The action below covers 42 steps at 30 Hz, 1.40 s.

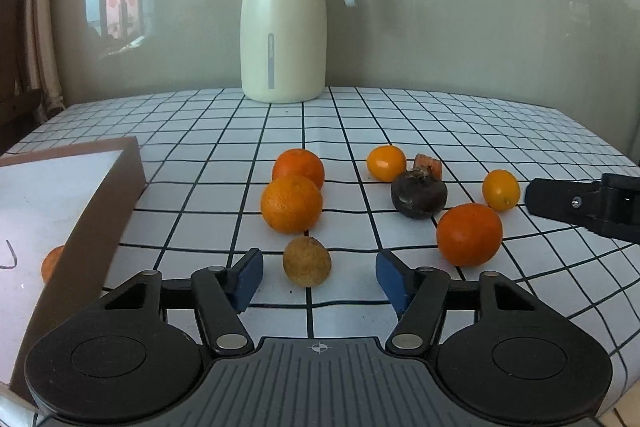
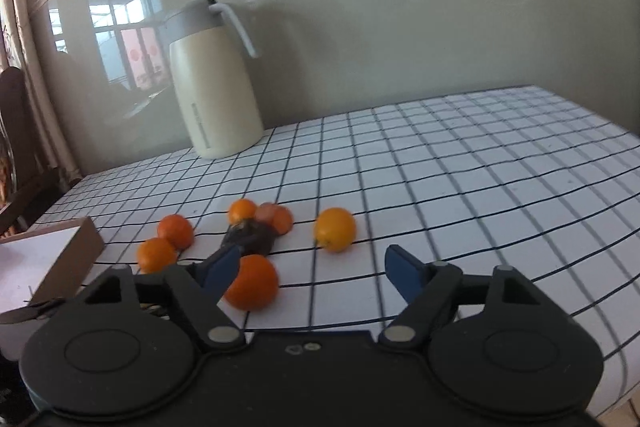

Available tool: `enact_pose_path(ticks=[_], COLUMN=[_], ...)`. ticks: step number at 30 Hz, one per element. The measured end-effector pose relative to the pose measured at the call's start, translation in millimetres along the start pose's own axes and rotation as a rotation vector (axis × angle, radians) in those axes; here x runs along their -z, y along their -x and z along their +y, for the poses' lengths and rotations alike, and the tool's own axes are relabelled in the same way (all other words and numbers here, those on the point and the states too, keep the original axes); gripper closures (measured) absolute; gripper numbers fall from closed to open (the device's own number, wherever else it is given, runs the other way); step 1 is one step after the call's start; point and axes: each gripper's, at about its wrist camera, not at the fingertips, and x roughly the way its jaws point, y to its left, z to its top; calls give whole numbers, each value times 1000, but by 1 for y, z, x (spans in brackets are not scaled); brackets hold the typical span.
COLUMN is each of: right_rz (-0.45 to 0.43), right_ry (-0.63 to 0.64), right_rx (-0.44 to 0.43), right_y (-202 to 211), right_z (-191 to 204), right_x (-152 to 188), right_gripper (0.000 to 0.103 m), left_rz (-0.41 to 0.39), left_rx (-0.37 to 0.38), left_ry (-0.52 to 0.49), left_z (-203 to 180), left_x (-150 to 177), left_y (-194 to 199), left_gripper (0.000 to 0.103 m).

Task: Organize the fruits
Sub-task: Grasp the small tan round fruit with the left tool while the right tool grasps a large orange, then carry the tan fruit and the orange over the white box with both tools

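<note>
Fruits lie loose on the checked tablecloth (image 1: 460, 115), beside the box (image 1: 60, 195) at nine o'clock. The left gripper (image 1: 319, 277) stands parted with nothing clamped; the small brown fruit (image 1: 307, 261) sits between its pads, touching neither. A clean grip probably means centring it before closing gently, since it looks apt to roll. The right gripper (image 2: 312, 269) is likewise parted and empty, with a yellow-orange fruit (image 2: 335, 229) ahead at twelve o'clock and an orange (image 2: 254, 283) beside its left pad.

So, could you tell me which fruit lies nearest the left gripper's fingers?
The small tan, rough-skinned fruit, lying between the open left gripper's fingers untouched; the orange fruits all sit farther back.
</note>
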Motion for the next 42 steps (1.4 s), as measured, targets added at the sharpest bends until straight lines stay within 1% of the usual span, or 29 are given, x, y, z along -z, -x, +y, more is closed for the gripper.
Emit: enact_pose_path(ticks=[2,3,4,5,6,7,9,10,14,19,25,27,28,37,42], right_rz=[8,16,23,29,34,44,60,67,79,100,112,120,120,121,119], right_ry=[-11,-15,-18,-21,-25,-29,-29,-29,-4,6,16,19,22,28,23], right_rx=[-18,-22,-23,-28,-33,-36,-46,-53,-46,-57,-55,-52,-47,-47,-47], right_y=[-3,-5,-7,-9,-11,-13,-17,-19,-24,-33,-41,-43,-43,-39,-34], right_z=[1,2,3,4,4,5,7,9,17,24,32,34,34,32,29], right_x=[0,0,0,0,1,1,2,3,6,7,8,10,10,11,10], right_gripper=[36,36,37,39,42,43,49,50,52,58,62,68,69,71,71], left_rz=[-8,-12,-15,-17,-17,-18,-16,-16,-11,-2,-3,-5,-6,-16,-14], left_rx=[-9,-13,-14,-16,-17,-18,-18,-19,-24,-33,-35,-37,-38,-57,-47], left_ry=[-6,-5,-1,1,1,0,-5,-5,5,20,7,7,8,0,11], left_z=[0,0,1,2,3,4,5,5,12,23,27,27,27,23,25], left_x=[1,0,0,0,-1,-1,-1,0,1,3,5,5,6,7,8], left_y=[-1,-2,-2,-2,-2,-2,-1,0,4,7,9,10,10,11,13], left_gripper=[50,53,61,67,70,77,77,77,77,77,77,77,77,77,77])
